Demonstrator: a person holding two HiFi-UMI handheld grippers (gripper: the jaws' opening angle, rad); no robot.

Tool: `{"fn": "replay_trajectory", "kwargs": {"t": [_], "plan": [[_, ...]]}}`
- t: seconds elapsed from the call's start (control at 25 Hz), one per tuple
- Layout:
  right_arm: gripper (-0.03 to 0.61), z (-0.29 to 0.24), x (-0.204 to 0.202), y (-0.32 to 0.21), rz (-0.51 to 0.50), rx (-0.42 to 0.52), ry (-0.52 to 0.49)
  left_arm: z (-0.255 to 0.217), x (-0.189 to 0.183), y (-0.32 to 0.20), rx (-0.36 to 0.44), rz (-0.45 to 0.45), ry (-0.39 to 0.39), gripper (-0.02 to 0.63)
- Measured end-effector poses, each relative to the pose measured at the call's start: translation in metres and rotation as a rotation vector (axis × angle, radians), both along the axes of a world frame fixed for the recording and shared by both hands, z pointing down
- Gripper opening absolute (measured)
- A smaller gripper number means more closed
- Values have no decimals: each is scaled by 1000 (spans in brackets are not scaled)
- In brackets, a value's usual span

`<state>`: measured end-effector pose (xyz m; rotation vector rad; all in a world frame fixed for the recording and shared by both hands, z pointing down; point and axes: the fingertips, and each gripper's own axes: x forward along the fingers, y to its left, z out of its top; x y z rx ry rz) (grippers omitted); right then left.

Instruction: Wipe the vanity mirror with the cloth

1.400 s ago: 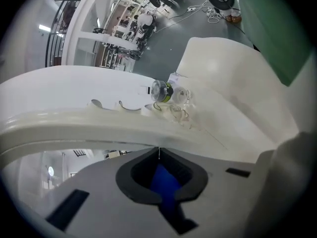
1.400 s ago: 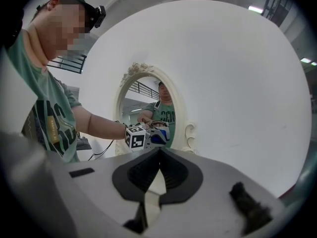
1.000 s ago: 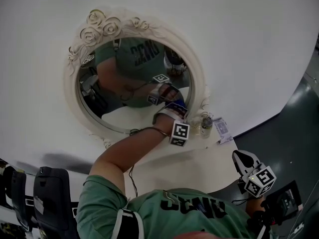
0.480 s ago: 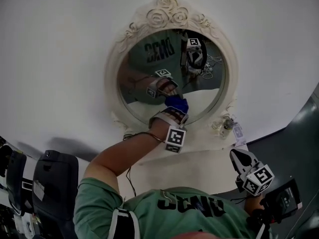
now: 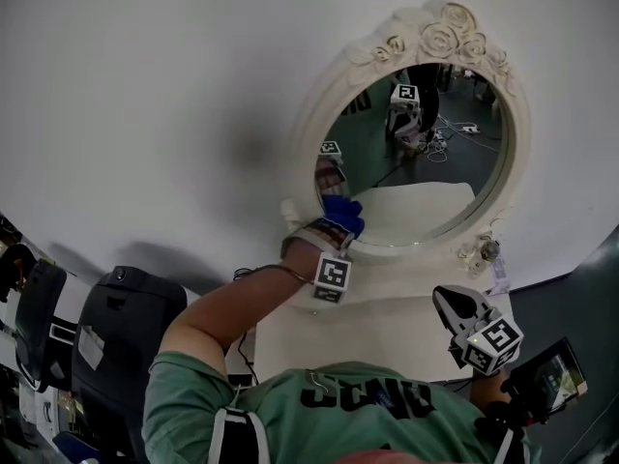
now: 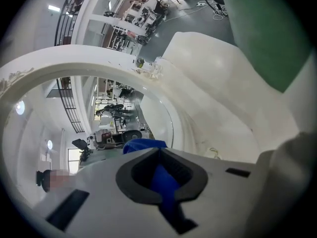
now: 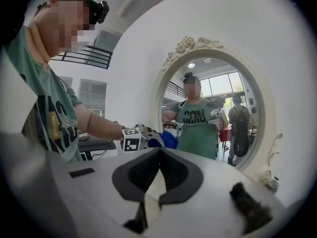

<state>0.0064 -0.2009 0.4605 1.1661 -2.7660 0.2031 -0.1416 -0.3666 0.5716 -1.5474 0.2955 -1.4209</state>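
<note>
Head view: the left hand-held gripper [image 5: 334, 226] presses a blue cloth [image 5: 344, 211] against the lower-left glass of the vanity mirror [image 5: 430, 158], placed for wiping.

Left gripper view: its jaws are clenched on the cloth.

Right gripper view: the right hand-held gripper [image 7: 158, 153] is closed and empty, held aside.

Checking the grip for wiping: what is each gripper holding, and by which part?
The left gripper pinches the blue cloth at a bunched part, with the rest bulging past its tips. The right gripper holds nothing; its jaws are together.
</note>
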Motion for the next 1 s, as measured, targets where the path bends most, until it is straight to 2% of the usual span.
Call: {"fn": "replay_trajectory", "kwargs": {"t": [0.2, 0.44, 0.6, 0.84, 1.0], "plan": [[12, 0, 4, -1, 9, -7, 12, 14, 13, -17, -15, -34, -4, 15], [12, 13, 70, 3, 87, -37, 4, 40, 52, -33, -46, -39, -57, 15], [12, 21, 123, 8, 137, -55, -3, 54, 115, -34, -53, 7, -71, 15], [12, 27, 202, 23, 224, -66, -13, 53, 236, -35, -44, 103, -46, 15], [12, 30, 246, 36, 279, -70, -29, 58, 289, -34, -43, 148, -72, 15]]}}
